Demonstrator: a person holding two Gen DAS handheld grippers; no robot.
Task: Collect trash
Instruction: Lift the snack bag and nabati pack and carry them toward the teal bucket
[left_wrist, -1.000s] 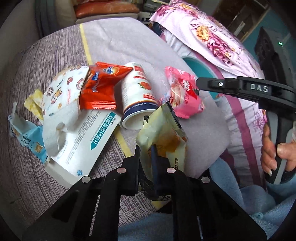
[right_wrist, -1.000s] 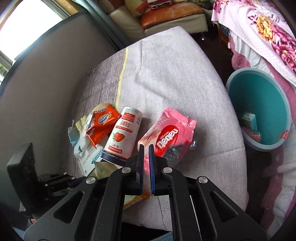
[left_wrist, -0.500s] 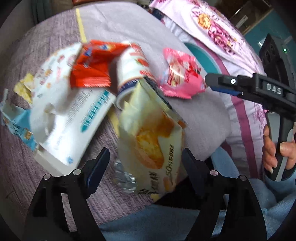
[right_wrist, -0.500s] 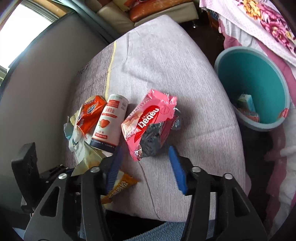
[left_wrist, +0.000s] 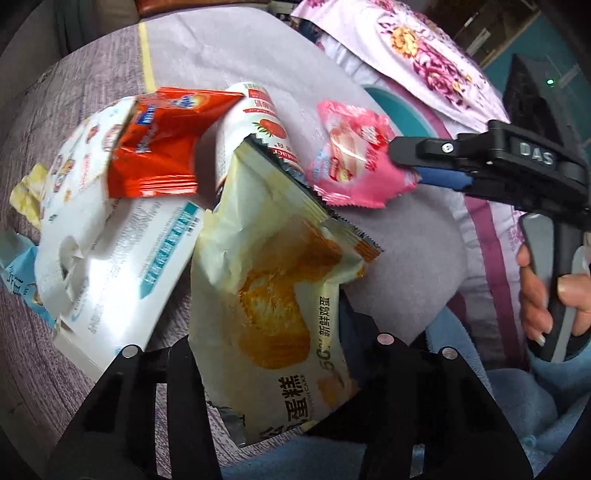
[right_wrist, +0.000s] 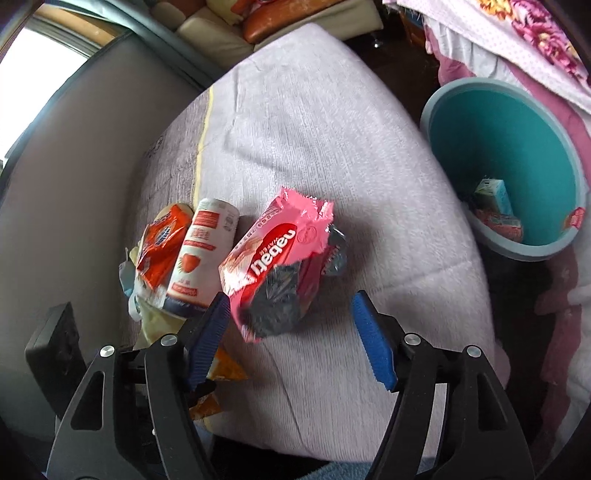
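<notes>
A yellow cake wrapper (left_wrist: 280, 302) stands between the fingers of my left gripper (left_wrist: 269, 350). Its jaws are closing around the wrapper, whose sides reach both fingers; the pads are hidden, so no firm squeeze shows. A pink wafer wrapper (right_wrist: 273, 258) lies torn open on the lilac cushion (right_wrist: 332, 122). My right gripper (right_wrist: 290, 332) hangs just before it with its jaws opening, blue pads (right_wrist: 207, 332) on either side and clear of it. In the left wrist view the right gripper (left_wrist: 410, 162) reaches the pink wrapper (left_wrist: 351, 162) from the right.
An orange wrapper (left_wrist: 162, 144), a white strawberry cup (left_wrist: 258, 122), a white paper box (left_wrist: 122, 251) and blue and yellow scraps lie left of the wrappers. A teal bin (right_wrist: 498, 140) holding some trash stands on the floor at the right, below floral bedding (left_wrist: 424, 55).
Both grippers were shut and have opened. The left one released the yellow wrapper, spread wide, then narrowed around it. The right one sank toward the pink wrapper, jaws widening.
</notes>
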